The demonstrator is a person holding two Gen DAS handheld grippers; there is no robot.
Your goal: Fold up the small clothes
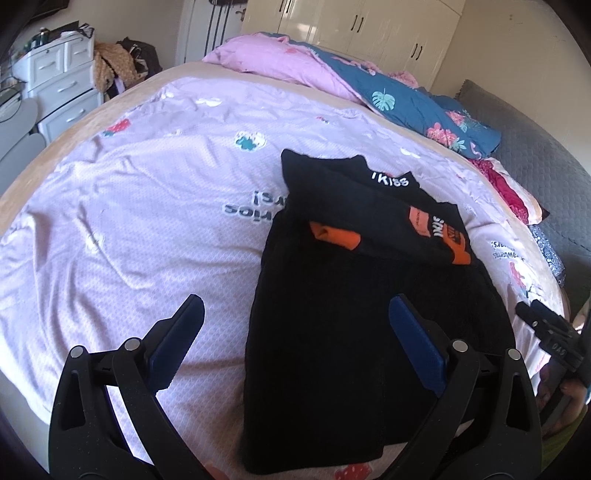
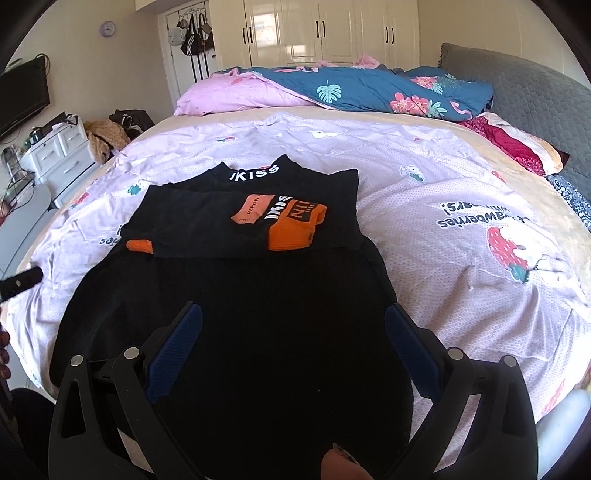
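Room: bedroom, cream wardrobe doors (image 2: 332, 33) at the far wall, white plastic drawer unit (image 2: 61, 155) off to the left side.
Surface: wide bed covered by a pale lilac printed bedsheet (image 2: 443, 192) with strawberry motifs; a rumpled pink and teal floral quilt (image 2: 351, 88) lies heaped at its far edge.
Task's thing: black knit garment with orange cuffs and white "KISS" lettering (image 2: 258, 295), lying flat on the sheet at the near edge of the bed, sleeves already crossed over the chest.
Long axis: collar at the far end, hem toward the person; runs straight away from the right wrist camera, slightly slanted in the left wrist view.
Right gripper (image 2: 293, 328): blue-padded fingers spread wide, nothing between them, poised above the lower body of the garment, centred on it.
Left gripper (image 1: 295, 325): fingers likewise spread and empty; its left finger is over bare sheet, its right finger over black cloth, so it straddles the garment's left edge.
Nearer arm: both are near the hem end; right sits squarely over the cloth, left at the side.
Contact: cannot tell whether either gripper touches the fabric.
Judgement: next fold likely hem to collar; each gripper would need a hem corner, which lies below the fingers, toward the person.
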